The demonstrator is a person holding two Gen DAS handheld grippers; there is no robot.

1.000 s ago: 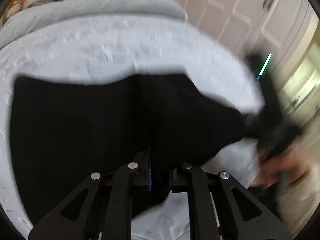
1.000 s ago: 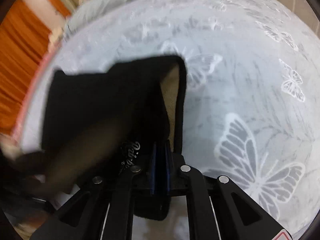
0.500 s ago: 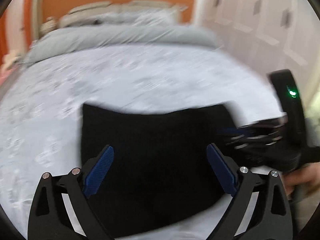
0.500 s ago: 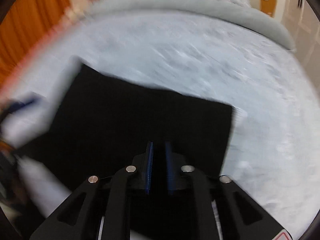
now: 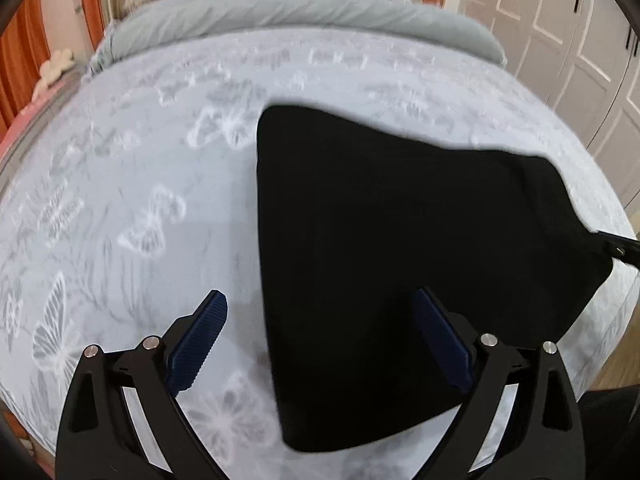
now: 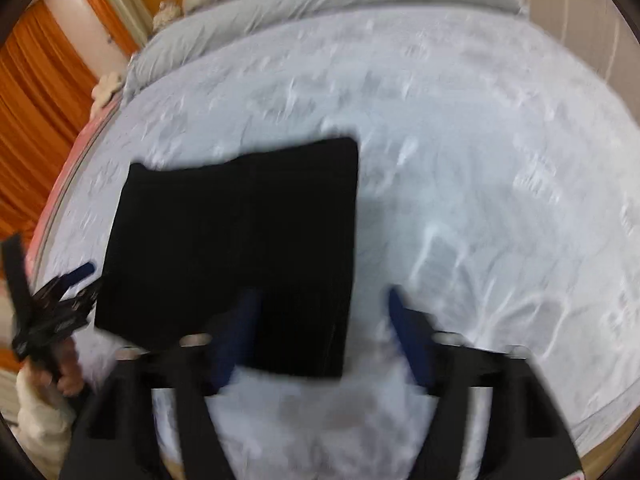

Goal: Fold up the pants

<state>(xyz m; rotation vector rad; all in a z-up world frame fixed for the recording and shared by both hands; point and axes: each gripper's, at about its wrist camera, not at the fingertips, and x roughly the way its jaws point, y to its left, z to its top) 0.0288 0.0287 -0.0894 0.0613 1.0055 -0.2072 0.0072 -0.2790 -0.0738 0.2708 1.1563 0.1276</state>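
Now folded pants [image 5: 400, 264] lie under both hand-held grippers (left [image 5: 320, 344] wide, right [image 6: 320, 340] opening, both empty).

One folded black pants [image 5: 400, 264] at 3 o'clock on one butterfly bedsheet [image 5: 132, 184], two grippers [image 5: 320, 328] [image 6: 320, 336], one rolled grey duvet [image 5: 296, 12] at 12.

The folded pants [image 5: 400, 264] lie flat on the bed [image 5: 140, 184], near its foot edge and well apart from the rolled duvet [image 5: 304, 12] that lies across the head end. The left gripper [image 5: 320, 344] hovers over the pants' left edge, the right gripper [image 6: 324, 336] over their right edge. Wardrobe doors [image 5: 568, 40] stand beyond the bed's right side.
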